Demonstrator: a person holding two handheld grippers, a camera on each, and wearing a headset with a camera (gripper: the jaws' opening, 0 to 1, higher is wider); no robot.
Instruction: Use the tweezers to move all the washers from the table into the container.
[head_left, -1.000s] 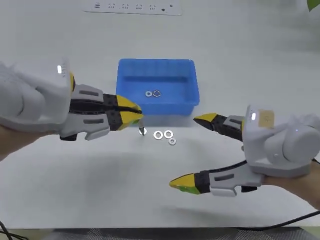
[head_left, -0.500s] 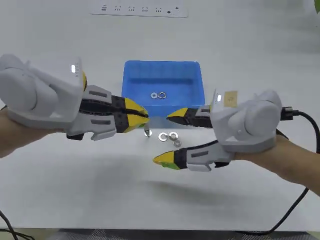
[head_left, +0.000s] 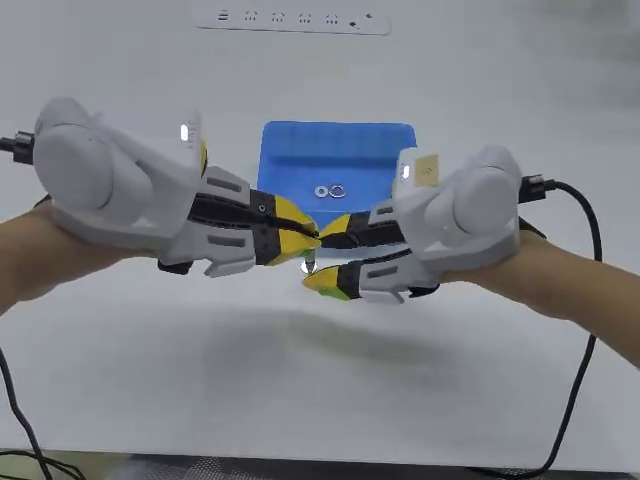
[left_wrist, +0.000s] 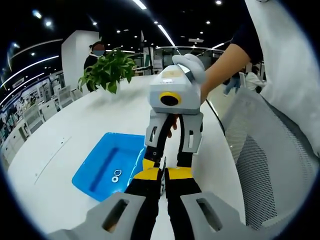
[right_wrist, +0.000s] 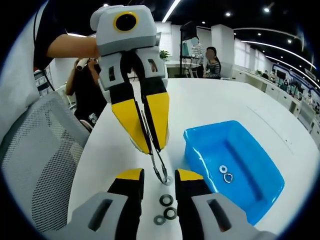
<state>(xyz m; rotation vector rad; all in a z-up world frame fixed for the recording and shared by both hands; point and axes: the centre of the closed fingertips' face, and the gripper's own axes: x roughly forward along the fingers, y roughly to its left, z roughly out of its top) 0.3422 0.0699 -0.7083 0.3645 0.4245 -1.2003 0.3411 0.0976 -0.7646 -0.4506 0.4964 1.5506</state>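
Head view: my left claw (head_left: 305, 238) comes in from the left and my right claw (head_left: 318, 258) from the right. They meet tip to tip over the white desk (head_left: 300, 380).

My left claw is pressed together on the tweezers (right_wrist: 156, 165), pinching them between its yellow pads with the points aimed down at the desk. In the right gripper view, the tweezer points sit at one washer (right_wrist: 167, 180) lying flat on the desk. I cannot tell whether they grip it.

My right claw is spread. Its two jaws stand apart, one on each side of the lower end of the tweezers, and I cannot tell whether they touch them. Three loose washers (right_wrist: 166, 200) lie on the desk just right of the tweezer points, between the right claw's jaws.

The blue container (head_left: 337, 150) sits on the far side of both claws, near them. It holds two washers (head_left: 329, 192), side by side in the middle of its floor.
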